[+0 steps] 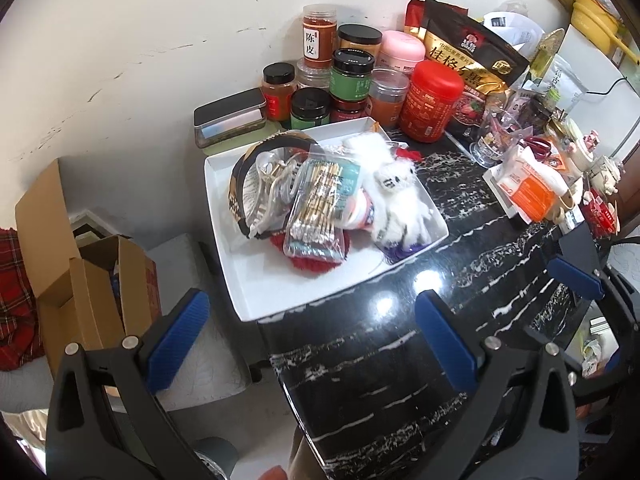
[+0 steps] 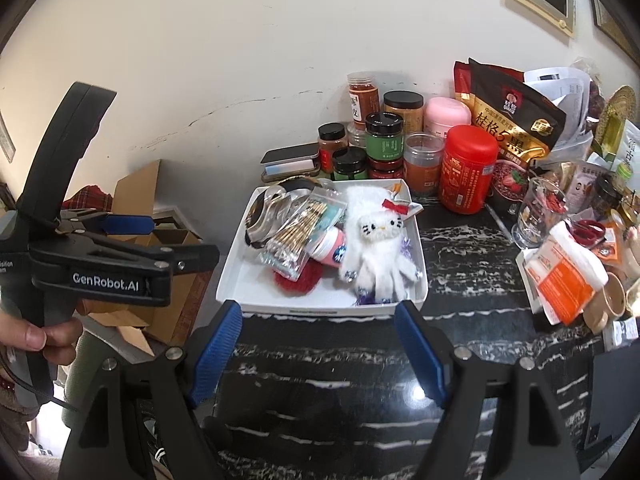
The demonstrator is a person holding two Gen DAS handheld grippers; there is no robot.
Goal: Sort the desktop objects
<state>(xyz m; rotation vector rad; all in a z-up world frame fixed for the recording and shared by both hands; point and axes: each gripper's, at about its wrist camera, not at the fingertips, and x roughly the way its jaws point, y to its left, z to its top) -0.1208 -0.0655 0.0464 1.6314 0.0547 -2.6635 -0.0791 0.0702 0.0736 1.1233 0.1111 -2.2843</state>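
Desktop objects fill a white tray point(image 2: 320, 304) on the black marbled table point(image 2: 360, 400): a fluffy white cat glove point(image 2: 380, 248), a bag of hairpins point(image 2: 296, 236) and a headband point(image 1: 244, 184) (jars point(image 2: 384, 136) stand behind, by the wall). Right gripper point(image 2: 316, 344) hovers wide and empty just before the tray; left gripper point(image 1: 312, 336) is likewise spread, holding nothing.
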